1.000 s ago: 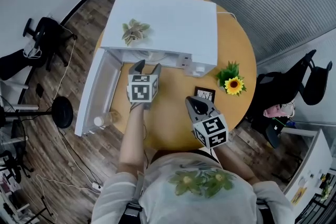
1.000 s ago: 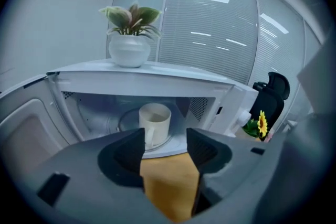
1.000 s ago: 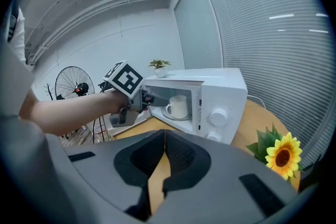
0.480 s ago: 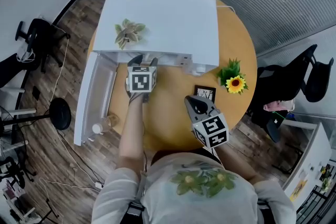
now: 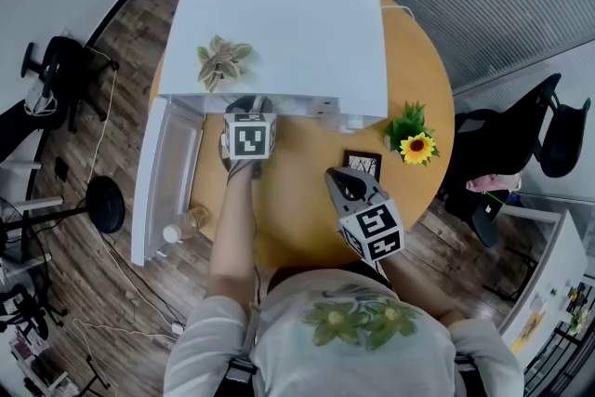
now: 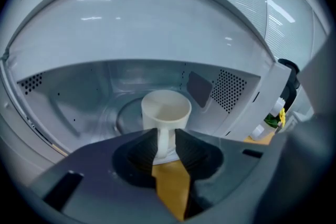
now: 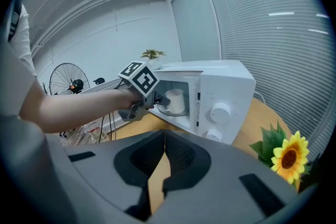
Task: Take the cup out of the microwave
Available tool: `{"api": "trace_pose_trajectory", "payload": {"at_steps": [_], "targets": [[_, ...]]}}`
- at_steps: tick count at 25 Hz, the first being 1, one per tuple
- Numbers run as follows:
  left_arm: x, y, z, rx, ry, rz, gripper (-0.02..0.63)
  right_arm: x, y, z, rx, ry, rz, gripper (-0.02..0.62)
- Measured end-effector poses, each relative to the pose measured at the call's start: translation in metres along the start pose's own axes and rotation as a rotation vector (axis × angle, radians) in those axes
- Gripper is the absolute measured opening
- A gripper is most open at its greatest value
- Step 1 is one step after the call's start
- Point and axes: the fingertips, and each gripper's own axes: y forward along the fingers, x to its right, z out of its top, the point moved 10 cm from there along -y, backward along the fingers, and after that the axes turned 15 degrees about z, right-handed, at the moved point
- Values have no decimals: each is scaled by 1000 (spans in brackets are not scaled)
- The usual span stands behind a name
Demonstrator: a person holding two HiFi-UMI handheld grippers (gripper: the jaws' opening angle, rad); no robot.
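A cream cup [image 6: 165,110] stands on the glass turntable inside the white microwave [image 5: 288,33], whose door [image 5: 167,172] hangs open to the left. My left gripper [image 6: 166,136] reaches into the oven's mouth. Its jaws have just been closing, and the pads now press on both sides of the cup's handle. The right gripper view shows the cup [image 7: 175,99] still resting in the cavity, with the left gripper [image 7: 156,98] at its side. My right gripper [image 5: 342,179] hovers over the wooden table in front of the oven, its tips [image 7: 164,136] together and holding nothing.
A small potted plant [image 5: 218,60] sits on top of the microwave. An artificial sunflower [image 5: 416,146] and a little black-framed card [image 5: 363,165] stand on the round table [image 5: 297,218], right of the oven. Office chairs and a fan stand on the floor around the table.
My left gripper has moved forward and down into the microwave's opening, and its jaws have narrowed from wide apart. The right gripper has stayed put.
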Motion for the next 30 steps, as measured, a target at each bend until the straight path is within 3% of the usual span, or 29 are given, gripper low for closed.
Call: {"api": "trace_pose_trajectory", "payload": {"at_steps": [9, 20, 30], "targets": [[2, 2, -2, -6, 14, 16, 61, 2, -5, -2, 0, 2, -15, 17], [5, 0, -5, 11, 8, 34, 55, 2, -13, -1, 8, -1, -42, 17], [2, -16, -10, 29, -45, -5, 54, -5, -17, -3, 16, -18, -30, 17]]}}
